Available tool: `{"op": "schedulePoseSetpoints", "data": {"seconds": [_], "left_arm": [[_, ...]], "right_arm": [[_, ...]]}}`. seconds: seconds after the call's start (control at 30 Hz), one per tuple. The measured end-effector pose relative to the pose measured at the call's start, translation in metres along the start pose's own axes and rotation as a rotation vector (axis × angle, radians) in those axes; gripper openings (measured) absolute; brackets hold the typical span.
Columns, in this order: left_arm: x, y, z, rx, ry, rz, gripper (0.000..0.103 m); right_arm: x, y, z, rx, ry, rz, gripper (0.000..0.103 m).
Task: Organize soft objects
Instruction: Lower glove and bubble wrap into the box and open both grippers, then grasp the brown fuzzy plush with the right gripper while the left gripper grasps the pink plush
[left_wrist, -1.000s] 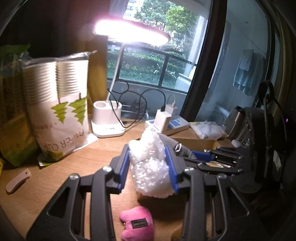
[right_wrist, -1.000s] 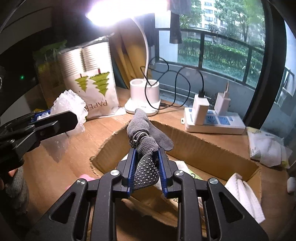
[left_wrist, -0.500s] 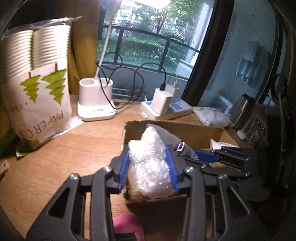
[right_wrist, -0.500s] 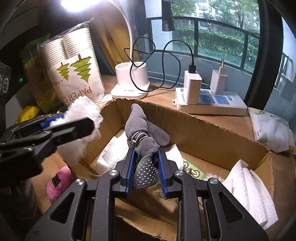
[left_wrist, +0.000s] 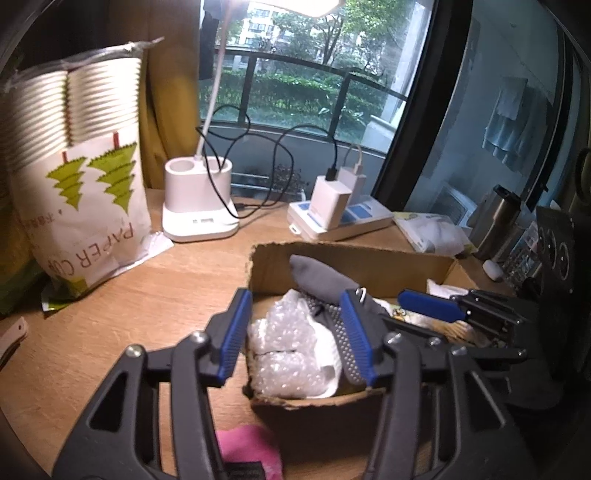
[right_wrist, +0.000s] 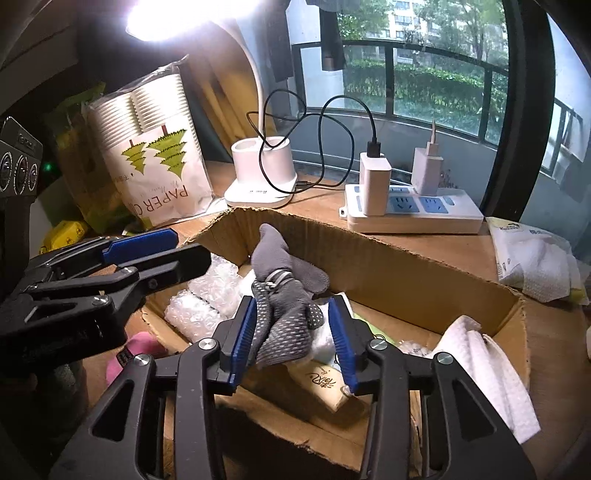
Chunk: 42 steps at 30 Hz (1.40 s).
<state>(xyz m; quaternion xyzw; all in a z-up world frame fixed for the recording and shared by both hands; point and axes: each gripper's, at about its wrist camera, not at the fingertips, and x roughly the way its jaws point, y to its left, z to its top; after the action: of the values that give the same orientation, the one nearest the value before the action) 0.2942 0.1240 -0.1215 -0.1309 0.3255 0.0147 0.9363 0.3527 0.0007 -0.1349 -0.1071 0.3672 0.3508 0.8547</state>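
Note:
An open cardboard box (left_wrist: 351, 258) (right_wrist: 406, 258) stands on the wooden desk. My left gripper (left_wrist: 295, 332) hangs over its near corner, jaws opening. A wad of bubble wrap (left_wrist: 288, 347) (right_wrist: 207, 295) lies in the box between the pads, which no longer press on it. My right gripper (right_wrist: 291, 332) is over the box's middle, jaws also opening. A grey dotted glove (right_wrist: 284, 317) (left_wrist: 321, 280) sits loose between its pads, resting on the contents. A pink plush toy (left_wrist: 247, 443) (right_wrist: 140, 347) lies on the desk outside the box.
A pack of paper cups (left_wrist: 81, 206) stands at the left, and a white lamp base (left_wrist: 199, 206) and a power strip (left_wrist: 340, 218) with chargers at the back. White cloth (right_wrist: 487, 376) lies in the box's right end. A tissue pack (right_wrist: 532, 258) is beyond it.
Both grippers came over the box and sank toward it. Their jaws have widened, letting go of the bubble wrap and the grey glove, which now rest inside the box.

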Motion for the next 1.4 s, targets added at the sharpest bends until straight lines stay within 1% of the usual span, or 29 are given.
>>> {"op": "schedulePoseSetpoints", "data": {"seconds": [0.4, 0.93, 1.3, 1.4], "left_arm": [[-0.036, 0.003, -0.004, 0.002, -0.041, 0.007, 0.052], [-0.077, 0.004, -0.029, -0.004, -0.067, 0.008, 0.052], [-0.092, 0.007, -0.054, -0.008, -0.047, 0.005, 0.053], [-0.095, 0.011, -0.062, -0.012, -0.033, 0.004, 0.055]], "right_arm": [[-0.031, 0.012, -0.001, -0.007, -0.039, -0.029, 0.043], [-0.062, 0.039, -0.017, -0.022, -0.056, -0.045, 0.043], [-0.074, 0.056, -0.037, -0.029, -0.045, -0.063, 0.043], [-0.077, 0.062, -0.043, -0.036, -0.037, -0.068, 0.044]]}}
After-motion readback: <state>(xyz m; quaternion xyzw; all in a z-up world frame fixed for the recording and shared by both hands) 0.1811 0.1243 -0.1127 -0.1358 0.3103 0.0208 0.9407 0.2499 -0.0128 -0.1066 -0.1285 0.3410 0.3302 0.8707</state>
